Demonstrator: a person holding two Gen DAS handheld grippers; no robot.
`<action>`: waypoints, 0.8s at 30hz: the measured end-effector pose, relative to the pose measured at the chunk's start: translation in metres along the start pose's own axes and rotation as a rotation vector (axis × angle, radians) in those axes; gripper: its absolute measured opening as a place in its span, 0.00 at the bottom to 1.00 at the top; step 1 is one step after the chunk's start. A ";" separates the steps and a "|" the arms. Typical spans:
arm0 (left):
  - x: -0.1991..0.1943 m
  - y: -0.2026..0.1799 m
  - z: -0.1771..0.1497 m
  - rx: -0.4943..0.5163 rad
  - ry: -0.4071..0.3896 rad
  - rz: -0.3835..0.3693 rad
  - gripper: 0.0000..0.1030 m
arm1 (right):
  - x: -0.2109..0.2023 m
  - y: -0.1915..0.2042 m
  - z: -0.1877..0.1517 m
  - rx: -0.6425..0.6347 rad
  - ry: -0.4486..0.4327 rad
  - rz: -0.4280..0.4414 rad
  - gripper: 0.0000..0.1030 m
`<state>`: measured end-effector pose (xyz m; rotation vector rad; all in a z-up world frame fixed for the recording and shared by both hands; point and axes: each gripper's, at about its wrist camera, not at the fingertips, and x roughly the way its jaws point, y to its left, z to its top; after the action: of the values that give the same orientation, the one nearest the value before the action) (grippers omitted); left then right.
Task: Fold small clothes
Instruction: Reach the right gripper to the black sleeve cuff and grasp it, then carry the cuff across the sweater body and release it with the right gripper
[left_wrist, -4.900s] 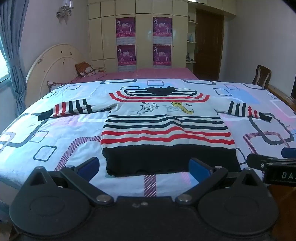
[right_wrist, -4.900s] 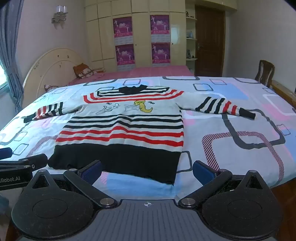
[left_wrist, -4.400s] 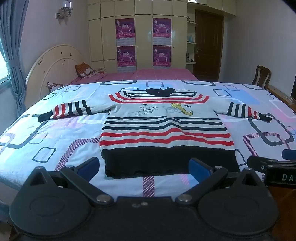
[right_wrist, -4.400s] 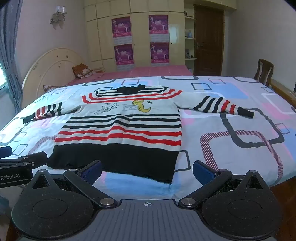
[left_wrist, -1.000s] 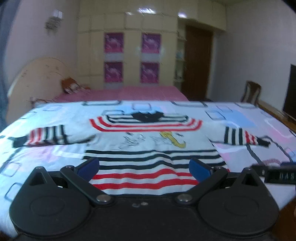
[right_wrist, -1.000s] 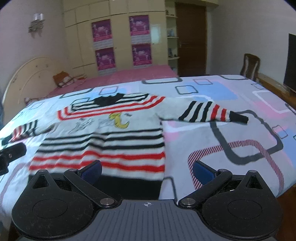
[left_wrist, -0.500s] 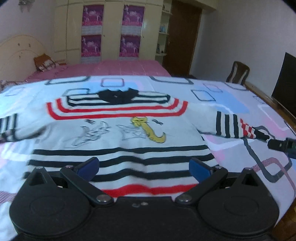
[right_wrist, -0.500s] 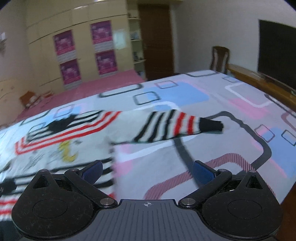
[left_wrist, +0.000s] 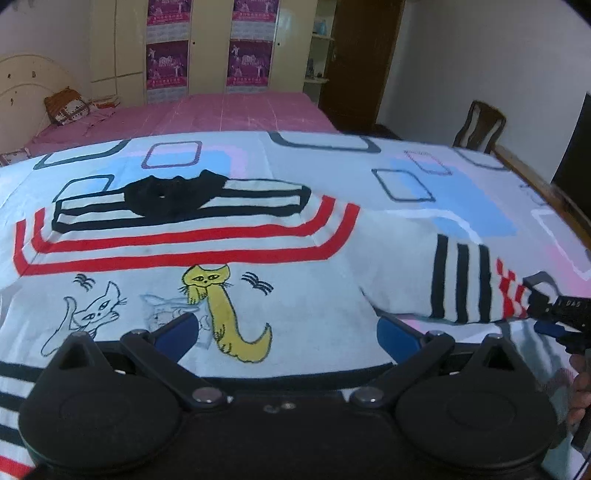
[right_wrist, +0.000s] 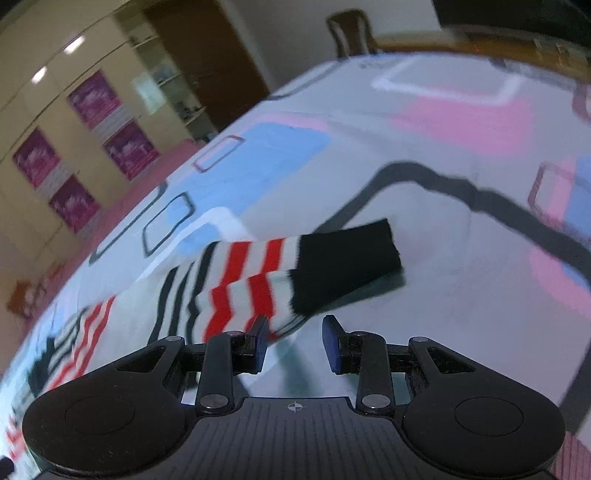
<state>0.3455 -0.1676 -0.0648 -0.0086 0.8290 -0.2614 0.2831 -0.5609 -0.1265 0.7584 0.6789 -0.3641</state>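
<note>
A small white sweater with red and black stripes, a black collar and cat drawings lies flat, front up, on the bed. My left gripper is open and hovers low over its chest, by the yellow cat. The sweater's right sleeve ends in a black cuff. My right gripper is partly closed with a gap between its blue pads; the sleeve's striped edge reaches its left pad. It also shows in the left wrist view at the sleeve's end.
The bed has a patterned sheet with squares. A pink bed lies behind, then a wardrobe with purple posters. A wooden chair and the bed's wooden edge are at the right.
Both grippers moved forward from the bed's foot. The left dropped low over the sweater's chest. The right swung to the right sleeve's cuff and narrowed its jaws.
</note>
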 end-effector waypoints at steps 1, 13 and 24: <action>0.004 -0.001 0.001 0.004 0.013 0.000 1.00 | 0.003 -0.005 0.000 0.024 0.003 0.010 0.32; 0.011 0.024 0.008 0.017 0.046 0.025 0.99 | 0.002 -0.009 0.019 0.054 -0.028 -0.029 0.06; 0.001 0.170 -0.007 -0.089 0.077 0.139 0.90 | -0.035 0.121 0.008 -0.328 -0.147 0.034 0.06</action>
<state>0.3792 -0.0023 -0.0888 -0.0240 0.9134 -0.0940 0.3247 -0.4824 -0.0371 0.4268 0.5685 -0.2654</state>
